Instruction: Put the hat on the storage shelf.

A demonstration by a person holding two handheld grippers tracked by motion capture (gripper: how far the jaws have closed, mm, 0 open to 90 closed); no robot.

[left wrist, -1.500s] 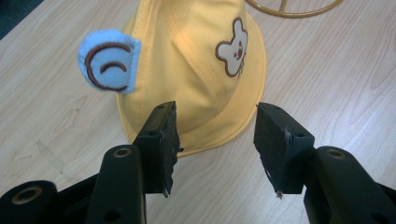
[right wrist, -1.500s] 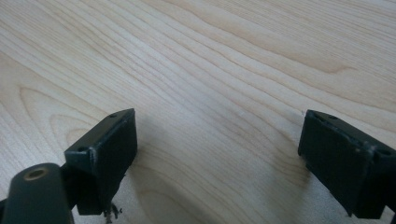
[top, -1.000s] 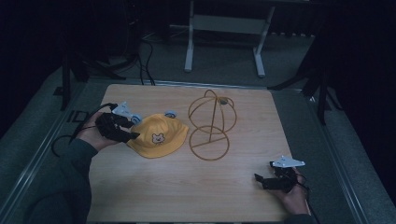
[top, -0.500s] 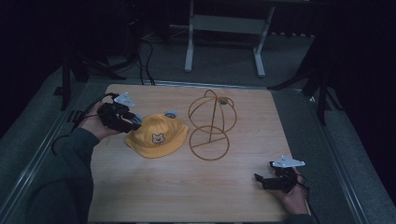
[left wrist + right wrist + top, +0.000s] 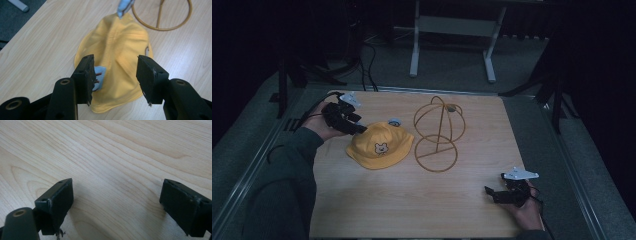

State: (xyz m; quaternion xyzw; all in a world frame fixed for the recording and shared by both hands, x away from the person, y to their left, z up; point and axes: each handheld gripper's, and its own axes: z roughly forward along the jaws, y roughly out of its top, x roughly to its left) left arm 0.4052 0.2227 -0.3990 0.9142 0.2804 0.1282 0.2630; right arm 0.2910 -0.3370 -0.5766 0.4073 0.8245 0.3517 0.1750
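The only thing here shaped to hold anything is the gold wire stand point(image 5: 438, 134), a round cage over a ring base, and its cage holds nothing but air; it stands beyond the hat from my left gripper point(image 5: 346, 120) and well away from my right one.

My left gripper hangs above the near edge of the yellow hat point(image 5: 120, 62), its jaws spread wide with the crown showing between them. They grip nothing, and I can't tell whether the tips graze the cloth. In the left gripper view, a small blue tag point(image 5: 99, 80) with red marks lies on the hat just beside one jaw, and a second pale blue piece point(image 5: 124, 7) sits at the hat's far edge, between it and the ring base. In the high view, the hat lies flat on the table point(image 5: 412, 200), brim spread, with a little bear face on the front, right at my left gripper's tips.

My right gripper point(image 5: 502, 192) is low over bare wood at the near corner, far from the hat. Its jaws are parted wide in the right gripper view and hold nothing.
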